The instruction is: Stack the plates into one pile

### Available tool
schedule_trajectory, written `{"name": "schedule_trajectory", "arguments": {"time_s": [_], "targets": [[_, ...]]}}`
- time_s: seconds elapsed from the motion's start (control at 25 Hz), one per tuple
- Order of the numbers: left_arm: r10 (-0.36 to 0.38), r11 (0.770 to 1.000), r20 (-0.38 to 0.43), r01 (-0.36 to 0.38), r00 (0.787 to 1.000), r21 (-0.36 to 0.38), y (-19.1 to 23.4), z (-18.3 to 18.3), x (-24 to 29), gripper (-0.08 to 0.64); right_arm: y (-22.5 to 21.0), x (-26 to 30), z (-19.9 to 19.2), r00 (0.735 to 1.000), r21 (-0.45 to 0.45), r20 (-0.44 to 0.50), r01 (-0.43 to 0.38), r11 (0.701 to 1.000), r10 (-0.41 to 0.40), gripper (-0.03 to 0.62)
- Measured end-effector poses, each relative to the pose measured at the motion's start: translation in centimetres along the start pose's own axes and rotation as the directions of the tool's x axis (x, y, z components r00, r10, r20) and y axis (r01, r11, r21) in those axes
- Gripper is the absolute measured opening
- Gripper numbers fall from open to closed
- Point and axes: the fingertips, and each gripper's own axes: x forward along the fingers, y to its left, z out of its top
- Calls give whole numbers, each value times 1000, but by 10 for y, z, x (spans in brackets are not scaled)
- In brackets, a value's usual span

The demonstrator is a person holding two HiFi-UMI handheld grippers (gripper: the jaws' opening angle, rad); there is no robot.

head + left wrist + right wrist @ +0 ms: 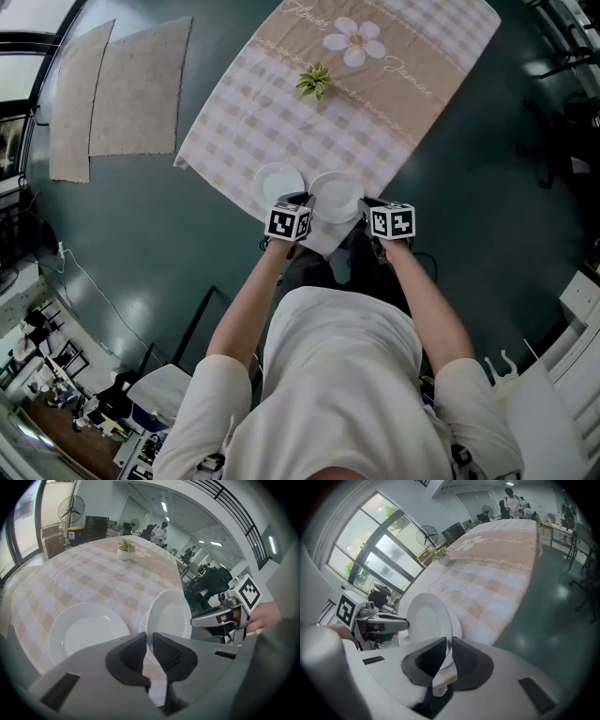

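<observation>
The left gripper point(150, 638) has its jaws nearly together on the rim of a plate point(171, 613). The right gripper point(449, 641) clamps the opposite rim. The plate is white, round and glossy, and is held tilted over the table's near corner. A second white rim point(142, 625) shows directly beneath it, and the rest of that item is hidden. A flat plate point(89, 632) lies just to the left, apart. The checked cloth point(89, 573) is bare up to a small potted plant point(125, 549). Its edge drops to dark floor point(543, 602) just right of the right gripper.
</observation>
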Motion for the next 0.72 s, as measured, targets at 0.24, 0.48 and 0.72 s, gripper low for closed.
{"name": "schedule_trajectory", "arguments": {"time_s": [0.24, 0.48, 0.72], "targets": [[4, 1000, -24, -4, 1000, -19, 1, -16, 8, 51, -2, 4, -7, 1000, -7, -1, 4, 1000, -4, 58], [22, 1000, -33, -22, 999, 7, 3, -21, 15, 64, -6, 9, -7, 1000, -22, 1, 22, 1000, -22, 60], [31, 999, -45, -30, 999, 22, 3, -24, 19, 70, -7, 14, -8, 999, -102, 5, 37, 994, -37, 60]]}}
